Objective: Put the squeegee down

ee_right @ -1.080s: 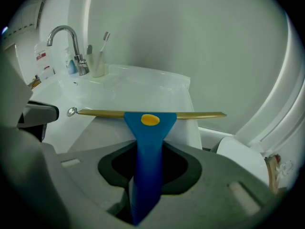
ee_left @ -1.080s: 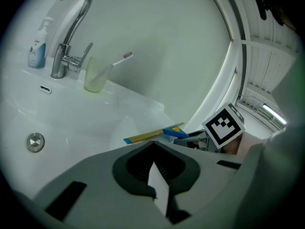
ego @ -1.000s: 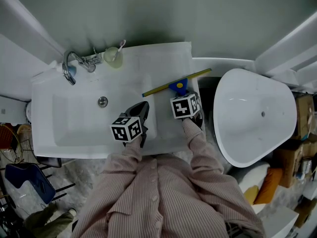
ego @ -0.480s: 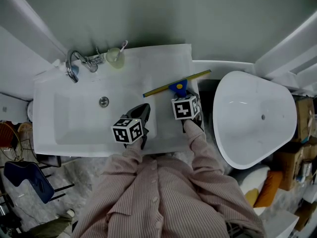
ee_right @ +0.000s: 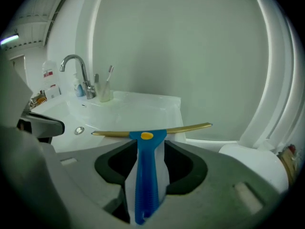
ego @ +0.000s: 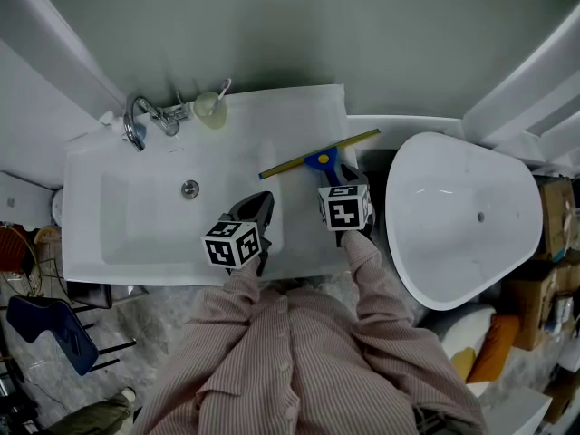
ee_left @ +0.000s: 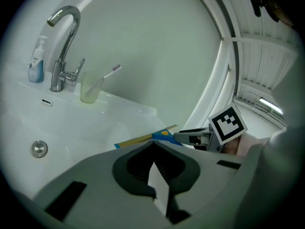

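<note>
The squeegee, with a yellow blade and a blue handle, lies on the white sink counter at its right end. In the right gripper view its handle runs between my right gripper's jaws. These are opening, with a gap on each side of the handle and no pad pressing on it. In the head view my right gripper sits just behind the handle. My left gripper hovers over the basin's right rim, shut and holding nothing. The left gripper view shows its jaws with the squeegee beyond them.
A chrome faucet and a cup with a toothbrush stand at the sink's back left. The drain is in the basin. A white bathtub stands to the right of the sink. Clutter and a blue chair are on the floor.
My right gripper has drawn back toward the person and risen, so more of the blue handle shows. The squeegee stays on the counter. The left gripper has barely moved.
</note>
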`<state>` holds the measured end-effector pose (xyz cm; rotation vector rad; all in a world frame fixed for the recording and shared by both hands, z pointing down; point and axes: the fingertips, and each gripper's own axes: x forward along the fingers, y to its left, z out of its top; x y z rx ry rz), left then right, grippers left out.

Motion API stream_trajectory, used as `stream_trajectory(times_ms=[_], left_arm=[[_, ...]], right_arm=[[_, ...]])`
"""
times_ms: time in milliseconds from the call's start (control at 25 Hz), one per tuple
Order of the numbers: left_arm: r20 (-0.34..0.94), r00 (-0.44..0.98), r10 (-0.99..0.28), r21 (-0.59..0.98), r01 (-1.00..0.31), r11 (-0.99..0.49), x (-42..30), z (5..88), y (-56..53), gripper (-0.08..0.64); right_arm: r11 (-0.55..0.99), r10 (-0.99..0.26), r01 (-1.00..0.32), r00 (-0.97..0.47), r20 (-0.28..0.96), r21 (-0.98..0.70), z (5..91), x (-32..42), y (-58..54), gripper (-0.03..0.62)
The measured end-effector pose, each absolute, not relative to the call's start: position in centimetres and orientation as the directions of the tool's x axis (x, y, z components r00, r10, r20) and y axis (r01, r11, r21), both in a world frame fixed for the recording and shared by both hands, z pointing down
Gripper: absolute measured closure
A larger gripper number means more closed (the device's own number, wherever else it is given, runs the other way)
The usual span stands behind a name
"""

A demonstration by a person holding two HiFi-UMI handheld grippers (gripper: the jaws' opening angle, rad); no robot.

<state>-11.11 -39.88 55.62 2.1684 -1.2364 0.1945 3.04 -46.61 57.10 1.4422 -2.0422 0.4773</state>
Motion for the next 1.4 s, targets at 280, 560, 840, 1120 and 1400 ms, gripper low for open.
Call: stream_trajectory(times_ms=[280, 560, 840, 1120, 1400], left_arm=[[0.354, 0.549, -0.757, 0.425, -0.816, -0.392, -10.6, 52.8, -39.1, 0.558], [0.273, 0.537, -0.798, 0.387, -0.821, -0.419, -10.4, 49.3, -38.1, 0.558], [0.175, 0.511, -0.842, 0.335, -0.835, -0.437, -11.2, 45.1, -37.7, 0.558], [0.108, 0.499, -0.86, 0.282, -0.845, -0.455, -11.9, 41.8, -36.8, 0.558], [0.049, 0.489, -0.871, 0.235, -0.853, -0.466, -12.9, 39.2, -35.4, 0.558]], right_arm=[[0.405, -0.749, -0.914, -0.342, 0.567, -0.016, 53.9, 3.0, -44.9, 0.453], [0.431, -0.775, -0.898, -0.419, 0.474, -0.09, 50.8, 3.1, -42.8, 0.56], [0.493, -0.782, -0.855, -0.517, 0.349, -0.162, 47.3, 2.7, -41.2, 0.586], [0.536, -0.78, -0.813, -0.58, 0.236, -0.226, 43.5, 3.1, -39.8, 0.586], [0.575, -0.773, -0.772, -0.621, 0.132, -0.271, 40.1, 3.4, -38.9, 0.586]])
